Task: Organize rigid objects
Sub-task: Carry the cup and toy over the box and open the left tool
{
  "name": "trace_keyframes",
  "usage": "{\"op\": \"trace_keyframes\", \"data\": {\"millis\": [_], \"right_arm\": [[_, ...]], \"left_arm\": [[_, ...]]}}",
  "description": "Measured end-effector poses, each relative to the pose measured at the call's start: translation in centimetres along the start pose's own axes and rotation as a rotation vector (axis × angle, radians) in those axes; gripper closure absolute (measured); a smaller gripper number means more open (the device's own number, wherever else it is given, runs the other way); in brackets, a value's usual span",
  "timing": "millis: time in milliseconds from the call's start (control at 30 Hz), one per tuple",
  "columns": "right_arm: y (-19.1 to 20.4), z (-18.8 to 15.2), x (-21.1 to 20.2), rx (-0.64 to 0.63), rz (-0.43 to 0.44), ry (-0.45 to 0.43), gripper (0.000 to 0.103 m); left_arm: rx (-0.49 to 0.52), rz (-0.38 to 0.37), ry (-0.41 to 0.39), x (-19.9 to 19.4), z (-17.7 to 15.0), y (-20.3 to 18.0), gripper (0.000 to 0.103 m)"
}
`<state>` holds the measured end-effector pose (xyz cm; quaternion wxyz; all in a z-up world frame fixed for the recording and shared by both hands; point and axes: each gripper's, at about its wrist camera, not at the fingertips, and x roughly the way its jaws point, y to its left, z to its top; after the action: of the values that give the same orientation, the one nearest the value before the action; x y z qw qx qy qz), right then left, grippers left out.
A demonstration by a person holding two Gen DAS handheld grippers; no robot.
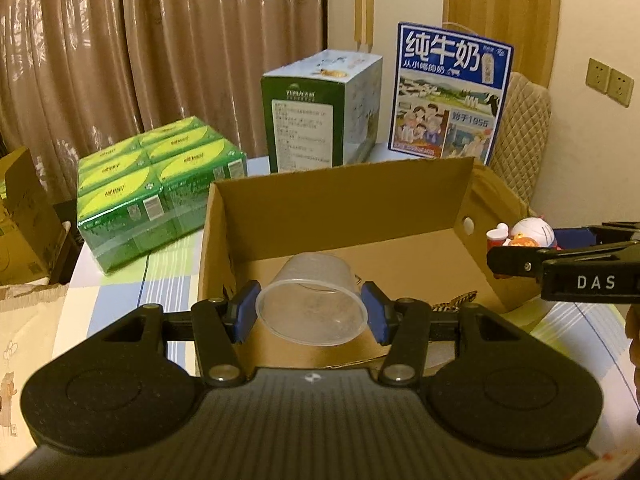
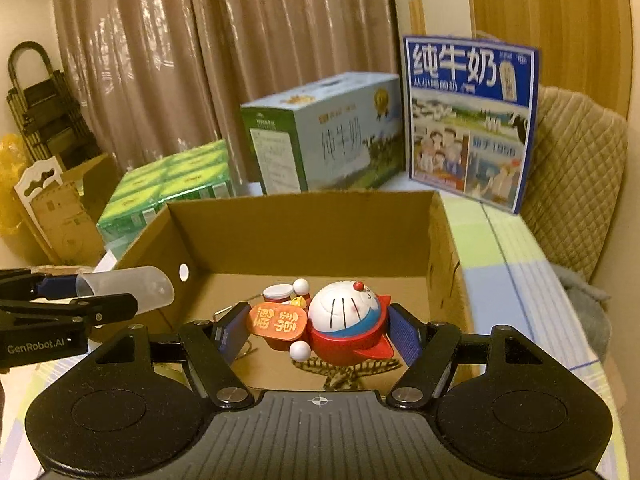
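My left gripper (image 1: 310, 312) is shut on a clear plastic cup (image 1: 314, 300), held on its side with the mouth toward the camera, over the near edge of an open cardboard box (image 1: 344, 196). The cup also shows in the right wrist view (image 2: 132, 286). My right gripper (image 2: 318, 330) is shut on a red and white cat figurine (image 2: 344, 320) with an orange tag, held over the box (image 2: 304, 224). The figurine shows at the right in the left wrist view (image 1: 524, 234). A striped feather-like object (image 2: 344, 372) lies on the box floor.
Behind the box stand a green shrink-wrapped pack of cartons (image 1: 160, 188), a green and white milk carton case (image 1: 320, 112) and a blue milk box (image 1: 448, 92). A padded chair (image 2: 572, 168) is at the right. Cardboard boxes (image 1: 24, 216) sit at the left. The table has a striped cloth (image 2: 516, 280).
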<state>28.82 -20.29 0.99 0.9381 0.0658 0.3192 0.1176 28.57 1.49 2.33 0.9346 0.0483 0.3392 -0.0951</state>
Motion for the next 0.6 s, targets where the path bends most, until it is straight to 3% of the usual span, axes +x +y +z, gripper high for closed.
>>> {"op": "trace_keyframes", "data": {"millis": [600], "right_arm": [[-0.5, -0.3, 1.8, 0.020, 0.010, 0.047, 0.033]], "left_arm": [[-0.029, -0.009, 0.055, 2.2, -0.3, 0.8, 0.053]]}}
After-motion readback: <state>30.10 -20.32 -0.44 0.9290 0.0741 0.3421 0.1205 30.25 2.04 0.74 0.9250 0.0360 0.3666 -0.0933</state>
